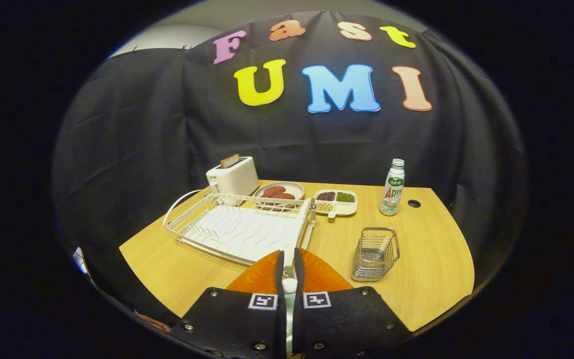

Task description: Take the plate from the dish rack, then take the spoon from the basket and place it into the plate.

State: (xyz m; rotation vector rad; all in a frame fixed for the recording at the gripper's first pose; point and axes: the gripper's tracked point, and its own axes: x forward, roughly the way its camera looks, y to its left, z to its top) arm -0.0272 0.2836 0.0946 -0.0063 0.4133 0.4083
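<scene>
Gripper (289, 267): two broad flat plates side by side, dark matte, textured surface, outer corners cut at slant. Silver screw heads along plate edges, several per plate. Square black-and-white fiducial marker on white patch at inner top corner of each plate. Two slim fingers (279, 271) rise from plates, close together, nearly parallel, tapering to rounded tips. Narrow pale slot runs between plates.

Riding the tongs (289, 262), the camera looks forward and down across the table (431, 259), seemingly from close above.
</scene>
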